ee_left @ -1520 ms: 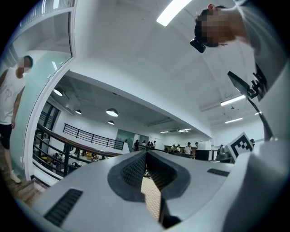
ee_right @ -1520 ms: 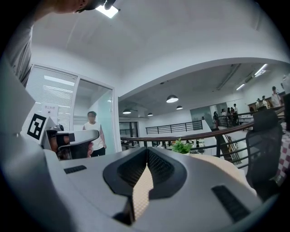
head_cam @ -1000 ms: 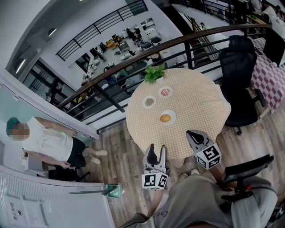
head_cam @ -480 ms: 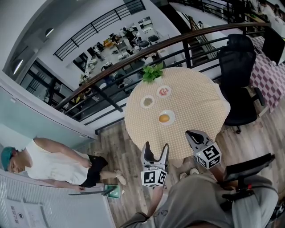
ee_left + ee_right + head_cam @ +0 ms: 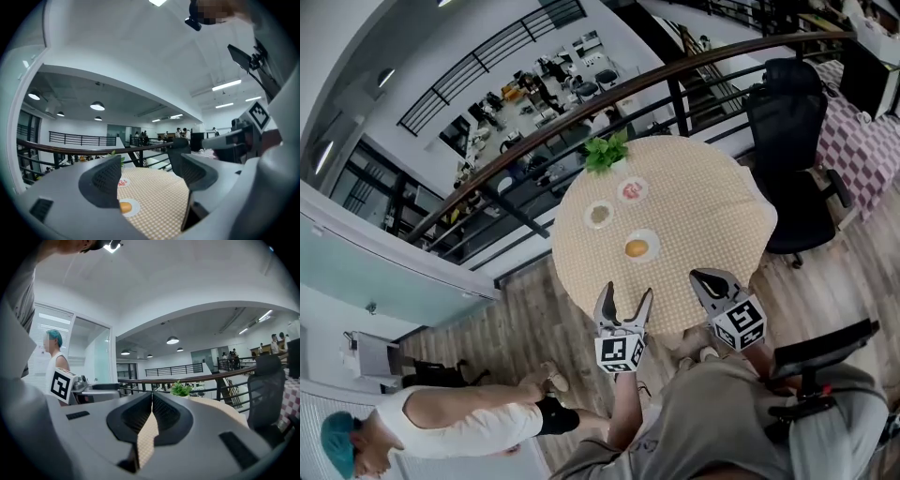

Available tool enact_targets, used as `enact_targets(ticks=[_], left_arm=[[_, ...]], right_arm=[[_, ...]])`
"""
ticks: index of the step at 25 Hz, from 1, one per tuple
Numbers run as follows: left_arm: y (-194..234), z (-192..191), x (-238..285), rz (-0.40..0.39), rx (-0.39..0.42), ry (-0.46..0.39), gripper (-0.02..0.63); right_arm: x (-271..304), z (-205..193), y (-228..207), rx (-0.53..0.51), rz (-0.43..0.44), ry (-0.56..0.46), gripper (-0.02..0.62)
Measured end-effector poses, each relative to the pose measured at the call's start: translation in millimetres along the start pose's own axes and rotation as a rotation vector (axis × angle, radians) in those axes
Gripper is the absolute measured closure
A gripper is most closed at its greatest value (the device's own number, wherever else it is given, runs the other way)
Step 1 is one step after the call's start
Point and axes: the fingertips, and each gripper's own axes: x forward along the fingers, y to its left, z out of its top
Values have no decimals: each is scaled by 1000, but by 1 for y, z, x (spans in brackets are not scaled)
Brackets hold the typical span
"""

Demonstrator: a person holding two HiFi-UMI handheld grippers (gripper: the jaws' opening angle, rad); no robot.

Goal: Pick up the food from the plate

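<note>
Now left gripper [image 5: 627, 293] jaws just opened wide, nothing between; right gripper [image 5: 700, 276] jaws pressed together, empty. Food [image 5: 636, 248], small orange round, on nearest plate [image 5: 655, 241], mid-surface [image 5: 703, 202], ahead of both. Likely light, soft: pinch its sides gently.

We read no words, numbers or brand names anywhere. The only printed marks we find are the black-and-white square markers on the left marker cube [image 5: 621, 352] of the left gripper [image 5: 626, 294] and on the right marker cube [image 5: 740, 324] of the right gripper [image 5: 704, 277]. They are coded patterns without letters.
</note>
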Motion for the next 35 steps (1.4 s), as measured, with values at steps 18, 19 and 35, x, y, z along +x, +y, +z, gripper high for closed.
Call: enact_targets(ticks=[18, 19, 35], left_arm=[[55, -142, 136, -204, 479, 441, 216], [58, -152, 141, -216, 507, 469, 216], [100, -273, 203, -426, 693, 767, 245]], right_arm=[[-14, -18, -37, 45, -88, 24, 578], [-14, -20, -39, 46, -93, 25, 578], [-11, -38, -83, 36, -201, 81, 578]])
